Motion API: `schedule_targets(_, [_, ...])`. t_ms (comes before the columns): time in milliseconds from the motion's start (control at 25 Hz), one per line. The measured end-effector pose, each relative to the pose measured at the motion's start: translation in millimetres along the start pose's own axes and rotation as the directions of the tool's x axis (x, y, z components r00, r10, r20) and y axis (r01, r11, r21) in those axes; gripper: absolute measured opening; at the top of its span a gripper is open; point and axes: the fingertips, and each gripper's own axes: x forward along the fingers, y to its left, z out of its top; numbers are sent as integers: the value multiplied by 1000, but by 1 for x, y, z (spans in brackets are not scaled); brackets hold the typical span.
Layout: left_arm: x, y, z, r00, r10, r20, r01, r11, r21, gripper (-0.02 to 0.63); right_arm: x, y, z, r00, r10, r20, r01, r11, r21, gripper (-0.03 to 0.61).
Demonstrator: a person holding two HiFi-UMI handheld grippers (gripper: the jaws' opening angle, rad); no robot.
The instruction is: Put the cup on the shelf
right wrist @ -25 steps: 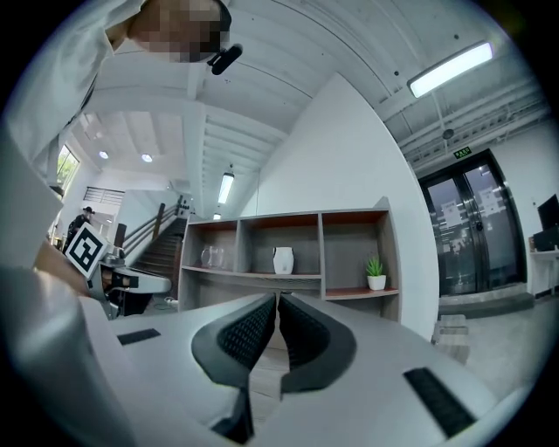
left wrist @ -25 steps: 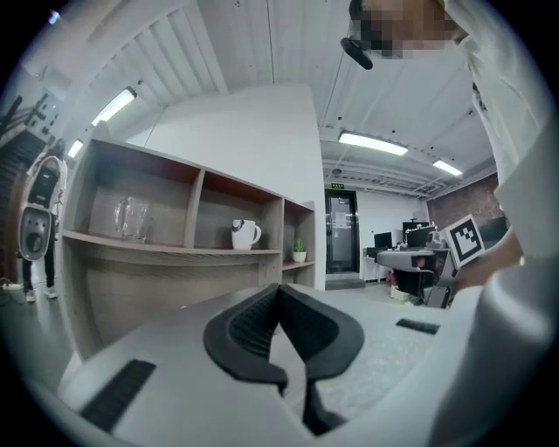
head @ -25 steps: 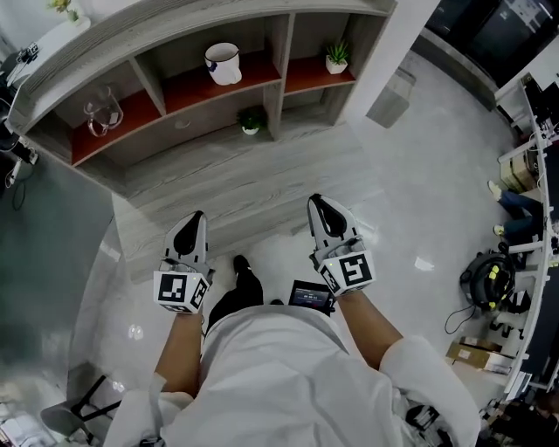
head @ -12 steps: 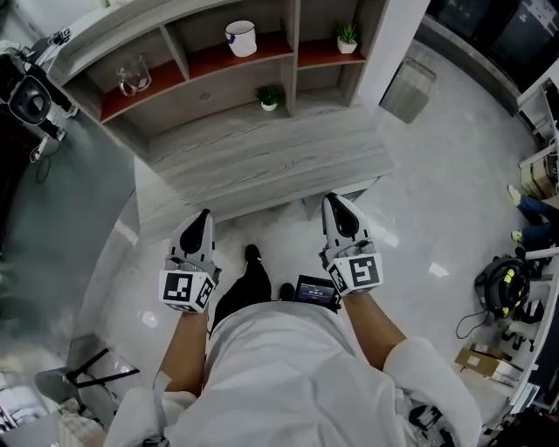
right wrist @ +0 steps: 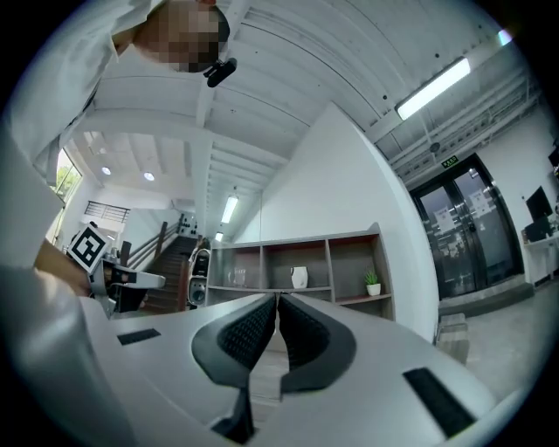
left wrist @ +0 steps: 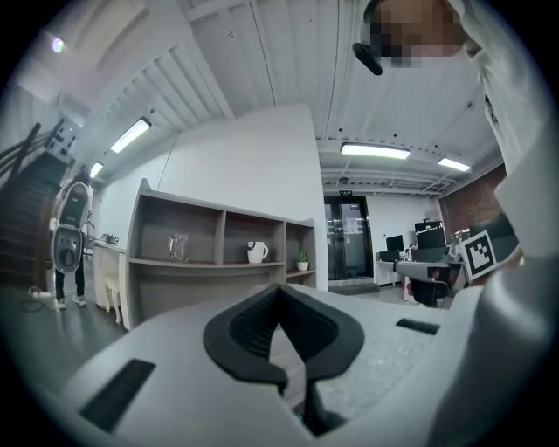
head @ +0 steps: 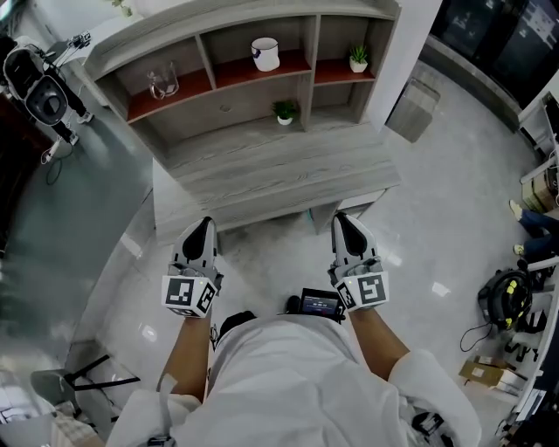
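Observation:
The white cup (head: 265, 53) stands upright in the middle compartment of the grey shelf unit (head: 210, 22), on its red board. It also shows far off as the cup (left wrist: 256, 252) in the left gripper view and the cup (right wrist: 300, 278) in the right gripper view. My left gripper (head: 201, 223) and right gripper (head: 343, 217) hang side by side over the floor, just short of the low desk's front edge and well away from the cup. Both are shut with nothing between the pads. In each gripper view the dark pads meet at the tips: left gripper (left wrist: 279, 288), right gripper (right wrist: 278, 299).
A glass jug (head: 163, 83) sits in the left compartment, a small plant (head: 358, 58) in the right one, another plant (head: 284, 112) below. The grey wood desk (head: 279, 175) lies in front. A black device on a stand (head: 48, 96) is at left, a grey bin (head: 415, 109) at right.
The shelf has slid toward the right of the head view and now looks farther off. Both grippers sit lower in the frame, now short of the desk edge. Both stayed shut.

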Motion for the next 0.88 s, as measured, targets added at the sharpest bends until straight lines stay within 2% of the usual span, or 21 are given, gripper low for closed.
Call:
schedule_targets(160, [-17,19,-3,1000,-3,-1,3,1000,-16,6,3,21,3,999,-19,-32,18,1000,-6,40])
schedule_targets(560, [-72,75,-14,999,-44,-10,44,999,-31,6,16,120,6,998,-8,-58,6,999,-37,40])
schedule_targets(880, [-100,96,-26,996,-90,-8,89,994,-62,6,5,154,2,993,-55,-101,50,998,-45,38])
